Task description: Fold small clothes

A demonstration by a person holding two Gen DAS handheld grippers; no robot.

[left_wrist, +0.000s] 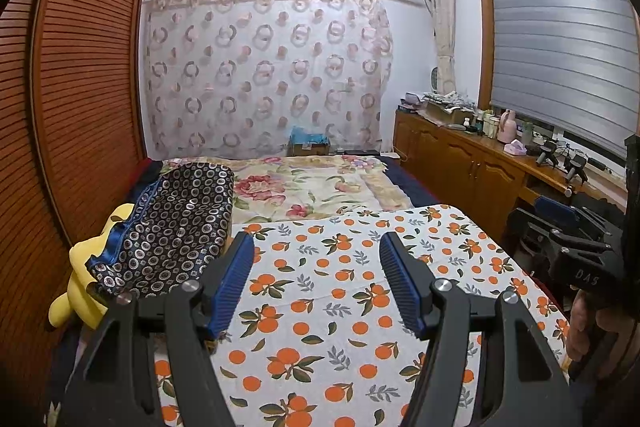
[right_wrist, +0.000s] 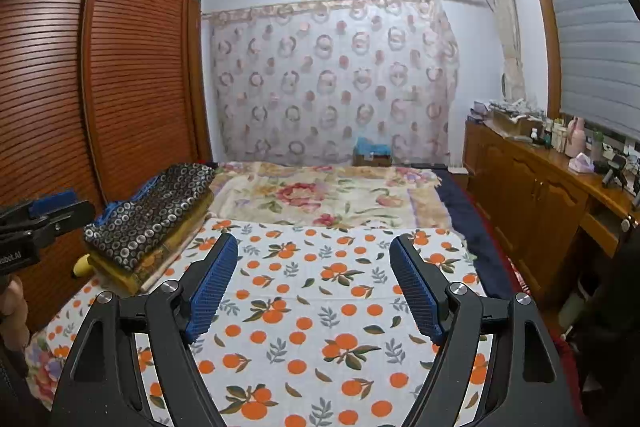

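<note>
Hovered over the bed (right_wrist: 320, 307), both hand-held grippers (left_wrist: 316, 283) (right_wrist: 314, 283) agape, empty. Best reached far left for the stack (right_wrist: 152, 223), pinching one top edge only.

Cloth (left_wrist: 360, 287): white, orange fruit, green and grey leaves | folded garment (left_wrist: 176, 227): dark navy, small silver rings, blue satin trim | plush toy (left_wrist: 80, 279): yellow | quilt (left_wrist: 312, 187): cream, pink-red flowers | gripper pads (right_wrist: 212, 291): blue, ribbed | wardrobe (right_wrist: 120, 75): red-brown slats | curtain (left_wrist: 264, 67): sheer, pink circles
</note>
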